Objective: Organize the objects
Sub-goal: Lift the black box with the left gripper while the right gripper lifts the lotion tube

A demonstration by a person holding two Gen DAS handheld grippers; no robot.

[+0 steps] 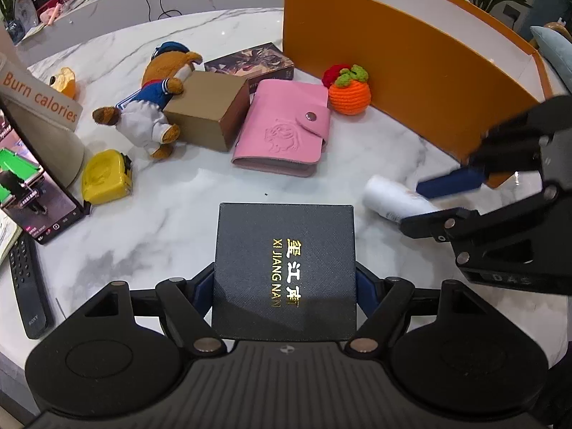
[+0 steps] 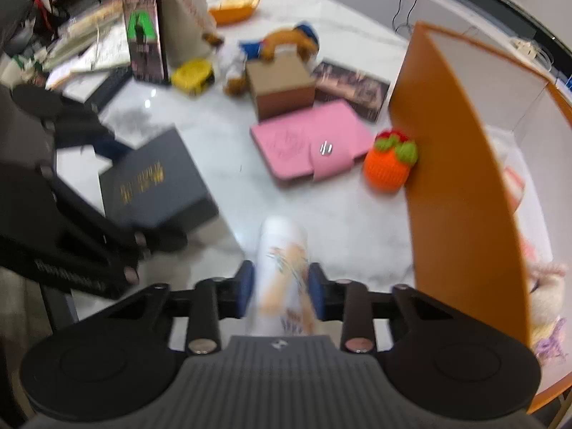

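On the white marble tabletop, going left to right, the yellow tape measure, brown teddy bear in blue and white, plain cardboard box and pink snap-button wallet lie loose, so most sorting remains. The left gripper clamps the black gold-lettered box between wide jaws. The right gripper is closed on a white printed bottle, beside the tall orange open box, which already holds some soft items.

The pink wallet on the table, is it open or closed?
Closed. The pink wallet lies flat, its strap fastened over the edge by the metal snap.
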